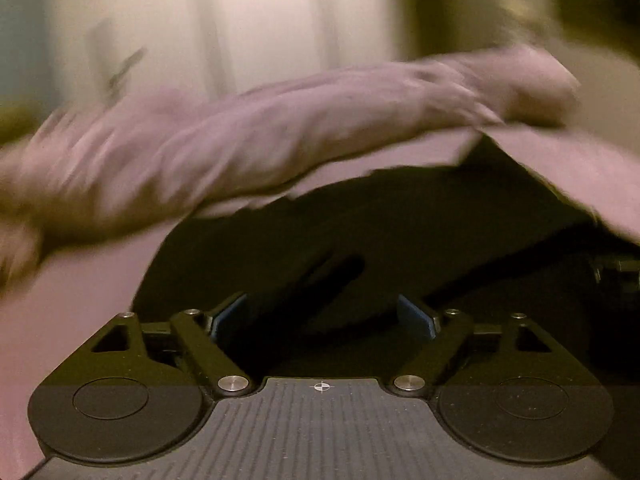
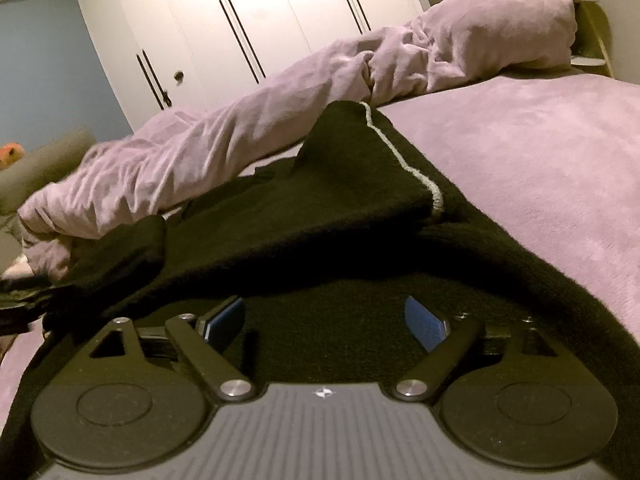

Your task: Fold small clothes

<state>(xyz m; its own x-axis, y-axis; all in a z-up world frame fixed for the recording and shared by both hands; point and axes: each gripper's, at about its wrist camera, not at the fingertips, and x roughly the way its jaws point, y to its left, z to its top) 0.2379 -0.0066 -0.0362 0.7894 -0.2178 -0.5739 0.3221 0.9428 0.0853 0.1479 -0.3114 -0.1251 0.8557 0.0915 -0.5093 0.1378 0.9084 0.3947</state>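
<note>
A black knitted garment (image 2: 320, 220) with a pale trim line (image 2: 400, 156) lies on the purple bed cover (image 2: 540, 160), one part folded back over the rest. My right gripper (image 2: 325, 320) hovers low over its near part, blue pads wide apart, open, with nothing between them. The left wrist view is blurred; it shows the same dark garment (image 1: 380, 220) spread ahead of my left gripper (image 1: 322, 312). That gripper is open too, with only cloth beneath the gap and nothing pinched.
A bunched purple duvet (image 2: 240, 132) runs along the far side of the bed, also seen as a blurred duvet (image 1: 240, 140) in the left wrist view. White wardrobe doors (image 2: 240, 20) stand behind it. Flat bed cover stretches to the right of the garment.
</note>
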